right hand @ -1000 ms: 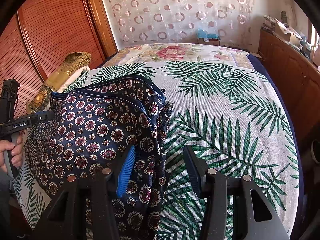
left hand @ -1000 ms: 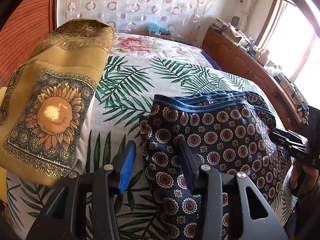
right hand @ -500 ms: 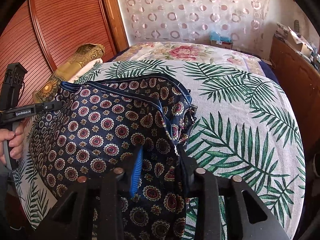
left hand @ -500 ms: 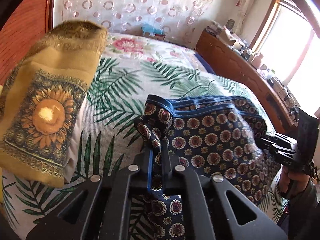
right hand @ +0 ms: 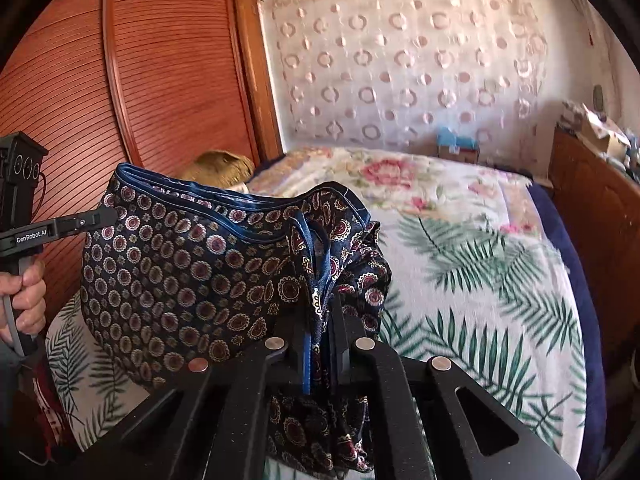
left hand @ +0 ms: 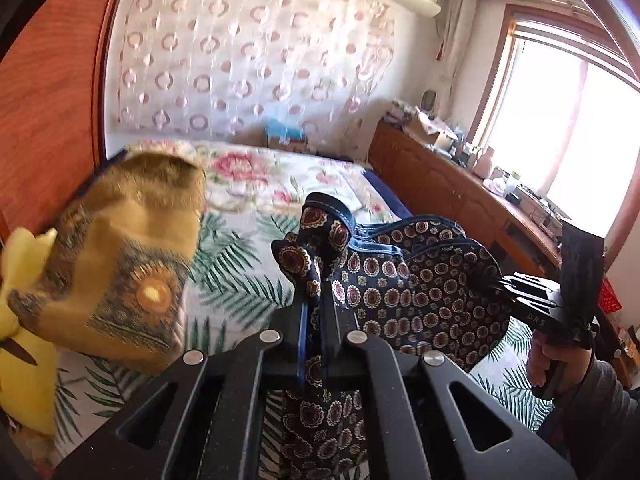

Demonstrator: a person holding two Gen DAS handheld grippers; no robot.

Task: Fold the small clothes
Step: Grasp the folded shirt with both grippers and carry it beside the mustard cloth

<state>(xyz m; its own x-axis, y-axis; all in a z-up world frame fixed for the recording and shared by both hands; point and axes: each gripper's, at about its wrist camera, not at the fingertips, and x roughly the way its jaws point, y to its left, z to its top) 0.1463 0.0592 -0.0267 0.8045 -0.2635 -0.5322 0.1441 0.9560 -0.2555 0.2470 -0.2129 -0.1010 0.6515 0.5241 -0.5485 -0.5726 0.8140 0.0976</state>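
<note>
Shorts (navy, medallion print, blue-bound waistband) held off the bed, stretched between two grippers.

Left gripper: closed on a bunched corner of the shorts, cloth pinched between the blue pads and spilling below the jaws. Right gripper: likewise clamped on the opposite corner, with the waistband binding looped just above the fingertips. Each tool visible in the other's view, gripped in a hand at the far edge of the shorts.

Shorts sagging in a belly between the two holds, waistband uppermost, lower part hidden behind the gripper bodies. Gold sunflower pillow left of the shorts, near but apart; yellow plush toy farther left of the shorts, beside the pillow.

Probable stage: lift and spread ahead of the first fold; no fold line visible yet.

Risks from here:
- Uneven fold, caused by bunched rather than flat corner holds (several layers likely caught together).
- Slip from either gripper, caused by smooth-looking cloth under tension if pulled wider.
- Crumpled landing, caused by lowering the slack middle onto the bed before drawing it taut.
- Snag on the pillow, caused by swinging the shorts leftward.
</note>
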